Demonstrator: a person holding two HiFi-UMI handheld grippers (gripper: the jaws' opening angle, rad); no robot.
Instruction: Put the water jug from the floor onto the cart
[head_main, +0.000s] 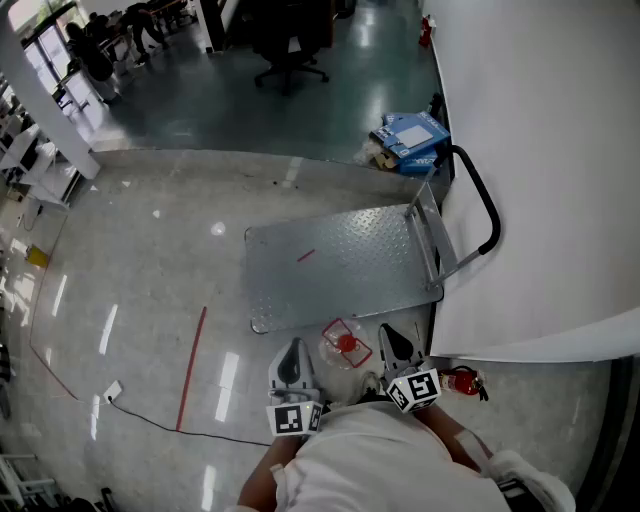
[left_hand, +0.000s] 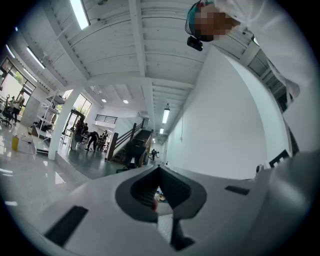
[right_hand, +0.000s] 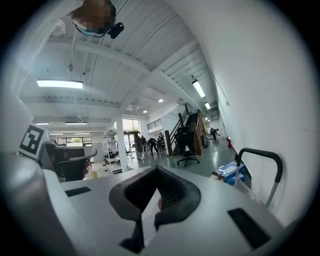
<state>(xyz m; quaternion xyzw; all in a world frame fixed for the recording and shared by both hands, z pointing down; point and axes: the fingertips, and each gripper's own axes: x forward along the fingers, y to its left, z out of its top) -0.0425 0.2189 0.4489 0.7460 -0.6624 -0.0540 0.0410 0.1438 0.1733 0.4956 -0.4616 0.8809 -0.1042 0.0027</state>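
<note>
Red-capped water jug (head_main: 345, 347) beside cart (head_main: 340, 262)

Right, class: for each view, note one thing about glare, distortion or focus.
Head view: white glare streaks on the glossy floor, windows blown out at top left. Left gripper view: fisheye circle with black corners, ceiling light burnt to white. Right gripper view: same fisheye bowing the white wall, near fingers soft.

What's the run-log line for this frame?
water jug: between both tools, off near edge of cart, not on deck | left tool: shut, beside jug | right tool: shut, beside jug | jug lifted: cannot tell
</note>
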